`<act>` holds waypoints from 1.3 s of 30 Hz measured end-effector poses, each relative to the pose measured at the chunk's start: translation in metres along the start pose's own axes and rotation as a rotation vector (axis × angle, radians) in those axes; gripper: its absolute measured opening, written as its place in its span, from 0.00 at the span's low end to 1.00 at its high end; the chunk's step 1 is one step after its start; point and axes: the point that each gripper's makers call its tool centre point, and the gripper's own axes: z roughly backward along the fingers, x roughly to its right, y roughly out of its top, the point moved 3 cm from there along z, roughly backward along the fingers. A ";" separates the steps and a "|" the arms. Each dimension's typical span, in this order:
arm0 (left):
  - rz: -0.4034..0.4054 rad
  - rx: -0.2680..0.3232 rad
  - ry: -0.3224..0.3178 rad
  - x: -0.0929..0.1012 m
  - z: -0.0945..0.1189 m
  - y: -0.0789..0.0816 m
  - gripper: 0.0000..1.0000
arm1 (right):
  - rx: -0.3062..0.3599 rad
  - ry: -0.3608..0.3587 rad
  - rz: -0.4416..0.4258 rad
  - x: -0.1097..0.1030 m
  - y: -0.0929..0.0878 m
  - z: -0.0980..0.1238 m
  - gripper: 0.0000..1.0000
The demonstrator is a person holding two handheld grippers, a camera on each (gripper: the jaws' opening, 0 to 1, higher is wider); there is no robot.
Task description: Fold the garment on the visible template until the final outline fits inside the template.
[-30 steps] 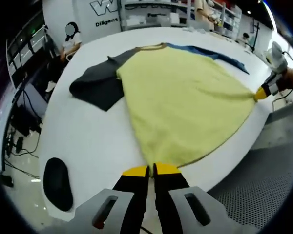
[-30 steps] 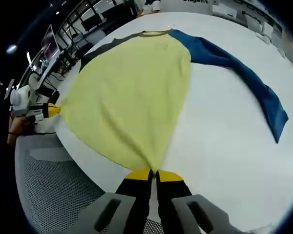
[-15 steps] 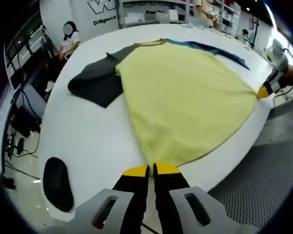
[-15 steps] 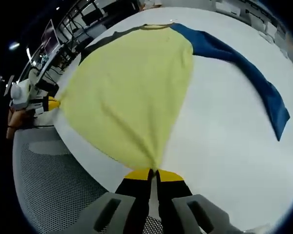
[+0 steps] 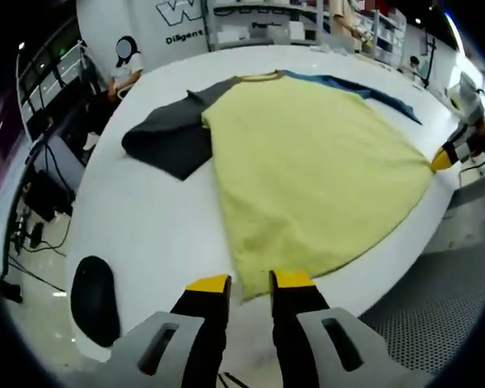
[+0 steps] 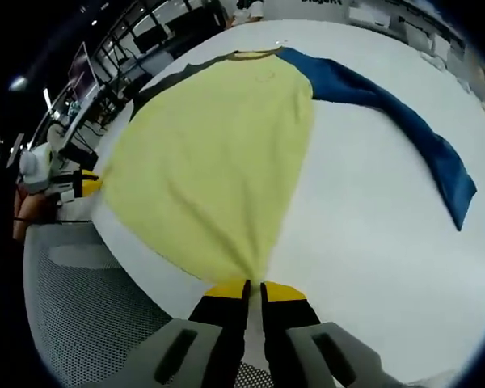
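Garment (image 5: 307, 170) lay flat on white table (image 5: 137, 234), long axis running away from you toward collar. Left gripper (image 5: 250, 283) stood parted, hem corner just ahead between jaws. Right gripper (image 6: 248, 287) clamped other hem corner. Dark sleeve (image 5: 166, 141) left, blue sleeve (image 6: 404, 129) right; nothing blocked path.

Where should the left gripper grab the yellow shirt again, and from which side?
Take the hem corner of the yellow shirt lying just ahead of the open left gripper. Come in low from the table edge, since that corner lies flat, pointing at the jaws.
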 end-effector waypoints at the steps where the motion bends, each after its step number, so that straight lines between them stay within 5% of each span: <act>1: 0.005 0.017 -0.004 0.001 0.002 0.003 0.29 | 0.012 0.000 0.008 0.000 0.002 0.002 0.03; 5: 0.020 0.076 0.024 -0.002 0.005 0.012 0.43 | 0.096 -0.017 0.047 0.005 0.017 0.012 0.28; 9: 0.006 0.152 0.051 -0.003 0.010 0.028 0.57 | 0.177 -0.041 0.084 0.010 0.032 0.026 0.40; 17: 0.004 0.242 -0.018 0.009 0.016 0.048 0.78 | 0.271 -0.071 0.129 0.017 0.052 0.038 0.74; 24: 0.003 0.271 -0.040 0.015 0.017 0.051 0.99 | 0.326 -0.107 0.125 0.035 0.059 0.040 0.89; 39: 0.033 0.305 -0.103 0.024 0.020 0.056 0.99 | 0.398 -0.187 0.112 0.097 0.080 0.039 0.89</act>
